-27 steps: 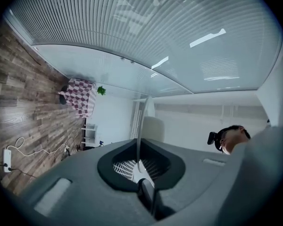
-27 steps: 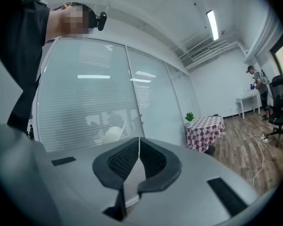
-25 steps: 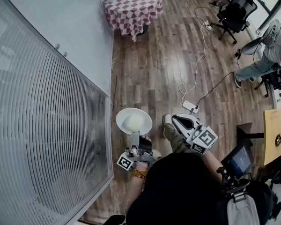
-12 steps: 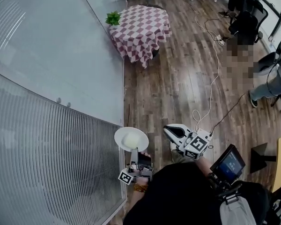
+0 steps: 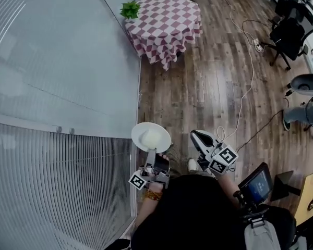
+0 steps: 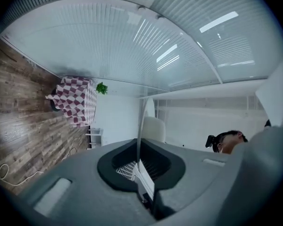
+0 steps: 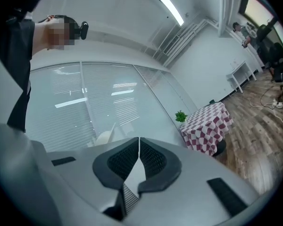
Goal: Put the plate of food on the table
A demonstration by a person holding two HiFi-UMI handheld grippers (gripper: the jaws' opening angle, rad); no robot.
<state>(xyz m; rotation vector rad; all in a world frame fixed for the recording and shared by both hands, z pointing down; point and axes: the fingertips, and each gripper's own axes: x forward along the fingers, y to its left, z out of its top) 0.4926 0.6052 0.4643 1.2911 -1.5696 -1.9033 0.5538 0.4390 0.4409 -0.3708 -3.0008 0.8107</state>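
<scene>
Fingers of our left gripper pinch the plate; right gripper's press together. Mid-carry, we next need the table beyond it.

No readable text (in any view)

The person wears a black top that fills the head view toward six o'clock. The left tool and right tool are pale grey shells with black ribbed pads. Each bears a white marker cube printed with black squares. At seven o'clock, a beaded amber bracelet rings the left wrist.
</scene>
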